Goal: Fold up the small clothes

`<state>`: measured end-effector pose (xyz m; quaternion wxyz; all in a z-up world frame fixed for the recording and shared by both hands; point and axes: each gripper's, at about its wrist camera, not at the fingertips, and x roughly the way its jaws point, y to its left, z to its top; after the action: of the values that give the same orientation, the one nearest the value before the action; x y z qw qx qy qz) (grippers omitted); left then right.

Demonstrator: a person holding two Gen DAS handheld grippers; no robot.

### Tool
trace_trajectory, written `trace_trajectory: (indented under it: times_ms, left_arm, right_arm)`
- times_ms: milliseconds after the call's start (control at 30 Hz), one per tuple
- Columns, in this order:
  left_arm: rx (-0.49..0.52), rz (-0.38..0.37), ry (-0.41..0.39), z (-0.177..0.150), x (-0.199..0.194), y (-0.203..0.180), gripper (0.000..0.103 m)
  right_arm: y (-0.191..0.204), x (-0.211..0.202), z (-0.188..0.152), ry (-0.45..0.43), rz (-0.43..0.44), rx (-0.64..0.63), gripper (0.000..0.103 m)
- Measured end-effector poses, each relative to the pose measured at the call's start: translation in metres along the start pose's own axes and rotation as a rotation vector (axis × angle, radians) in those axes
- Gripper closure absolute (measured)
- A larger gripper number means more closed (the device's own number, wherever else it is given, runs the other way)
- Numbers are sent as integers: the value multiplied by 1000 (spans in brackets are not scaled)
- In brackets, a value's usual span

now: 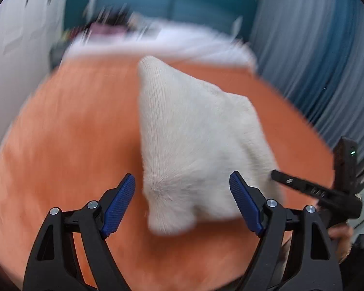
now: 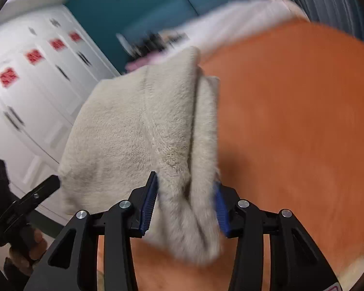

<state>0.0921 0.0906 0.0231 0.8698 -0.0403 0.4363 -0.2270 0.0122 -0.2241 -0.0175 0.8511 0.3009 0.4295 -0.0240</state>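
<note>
A small cream fuzzy knit garment (image 1: pixel 194 135) hangs lifted above the orange bed cover (image 1: pixel 73 126). My left gripper (image 1: pixel 182 203) is open; the garment's lower corner hangs between its blue pads without being clamped. My right gripper (image 2: pixel 185 206) is shut on a bunched edge of the same garment (image 2: pixel 133 131), which drapes up and to the left of it. The right gripper also shows at the right edge of the left wrist view (image 1: pixel 327 189). The left gripper shows at the lower left of the right wrist view (image 2: pixel 24 208).
The orange cover (image 2: pixel 290 121) spreads across the bed, with white bedding (image 1: pixel 157 41) at its far end. White cabinet doors (image 2: pixel 36 92) stand on the left, a teal wall (image 1: pixel 169 0) behind, grey-blue curtains (image 1: pixel 315 60) on the right. Both views are motion-blurred.
</note>
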Motion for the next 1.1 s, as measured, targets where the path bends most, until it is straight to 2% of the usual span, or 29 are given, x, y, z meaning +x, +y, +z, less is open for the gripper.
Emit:
trace_trajectory:
  times_ms: [67, 133, 167, 233, 300, 400, 533, 567, 600, 633, 667, 733, 800, 833, 867, 900, 933, 967, 1033, 1100]
  left_arm:
    - [-118, 36, 85, -35, 17, 37, 27]
    - [-233, 13, 72, -49, 11, 63, 25]
    - [-271, -2, 53, -47, 6, 70, 22]
    - [-319, -23, 6, -32, 4, 80, 11]
    - [-328, -37, -22, -14, 11, 78, 10]
    - [-348, -74, -27, 15, 49, 82, 5]
    - [-413, -108, 88, 23, 106, 87, 7]
    - [-433, -131, 118, 22, 117, 89, 15]
    - [-444, -147, 153, 20, 126, 88, 39]
    - [-442, -134, 168, 20, 128, 86, 41]
    - [-435, -132, 133, 22, 119, 84, 45]
    - [-422, -153, 82, 25, 101, 79, 52]
    - [-397, -129, 36, 26, 85, 76, 52]
    - [-379, -95, 23, 25, 81, 75, 52]
    - [-357, -50, 19, 23, 82, 74, 52]
    - [-315, 20, 36, 20, 90, 71, 51]
    - [-282, 64, 70, 16, 101, 69, 47]
    - [-268, 75, 90, 12, 109, 67, 44]
    - [-272, 87, 69, 6, 104, 64, 41]
    - [-250, 115, 47, 7, 91, 59, 41]
  right_arm:
    - [-18, 0, -19, 1, -1, 44, 60]
    - [-21, -11, -15, -34, -19, 22, 55]
    - [-20, -13, -7, -43, -25, 13, 43]
    - [-18, -13, 12, -65, -21, 16, 29]
    - [-16, -1, 33, -55, 9, 44, 25]
    - [-8, 39, 57, 23, 38, 78, 19]
    - [-4, 101, 65, 126, 6, 104, 20]
    - [0, 115, 69, 156, 27, 106, 32]
    - [7, 123, 72, 177, 62, 86, 50]
    - [21, 123, 78, 170, 24, 36, 64]
    - [37, 114, 85, 131, 10, -31, 71]
    - [69, 89, 97, 47, 50, -150, 75]
    - [89, 67, 107, -20, 97, -226, 75]
    - [89, 65, 109, -38, 90, -239, 75]
    - [81, 75, 109, -23, 57, -231, 72]
    - [66, 94, 107, 31, 15, -207, 70]
    - [45, 123, 100, 133, -49, -171, 68]
    - [31, 140, 93, 195, -86, -140, 63]
    - [17, 123, 89, 139, -17, -60, 58]
    - [20, 93, 88, 98, -16, -45, 56]
